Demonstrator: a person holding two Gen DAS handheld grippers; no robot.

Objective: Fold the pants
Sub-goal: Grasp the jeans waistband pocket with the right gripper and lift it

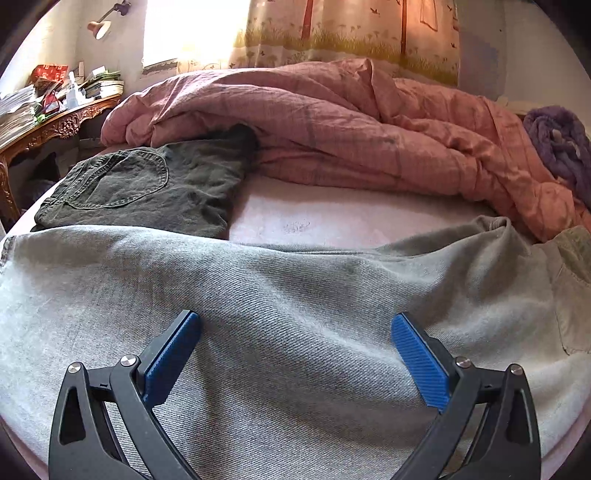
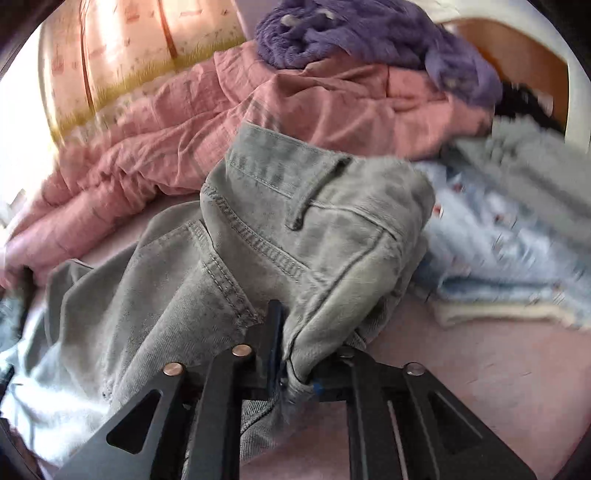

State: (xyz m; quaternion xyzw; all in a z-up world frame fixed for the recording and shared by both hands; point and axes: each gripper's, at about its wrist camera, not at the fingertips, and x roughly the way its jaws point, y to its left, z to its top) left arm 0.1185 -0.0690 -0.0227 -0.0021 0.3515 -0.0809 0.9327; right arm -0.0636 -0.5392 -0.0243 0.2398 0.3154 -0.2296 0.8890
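Observation:
Light grey-green jeans (image 1: 280, 295) lie spread across the pink bed sheet (image 1: 332, 218). My left gripper (image 1: 295, 332) is open just above the leg fabric, blue pads (image 1: 173, 354) wide apart, holding nothing. In the right wrist view my right gripper (image 2: 291, 354) is shut on the waistband end of the same jeans (image 2: 303, 236), which is lifted and bunched over the fingers; a belt loop and seams show.
Folded dark green pants (image 1: 147, 188) lie on the bed at the left. A rumpled pink duvet (image 1: 332, 129) and purple fleece (image 2: 369, 33) lie behind. Pale blue and grey clothes (image 2: 509, 236) are at the right. A cluttered wooden desk (image 1: 55, 122) stands at the far left.

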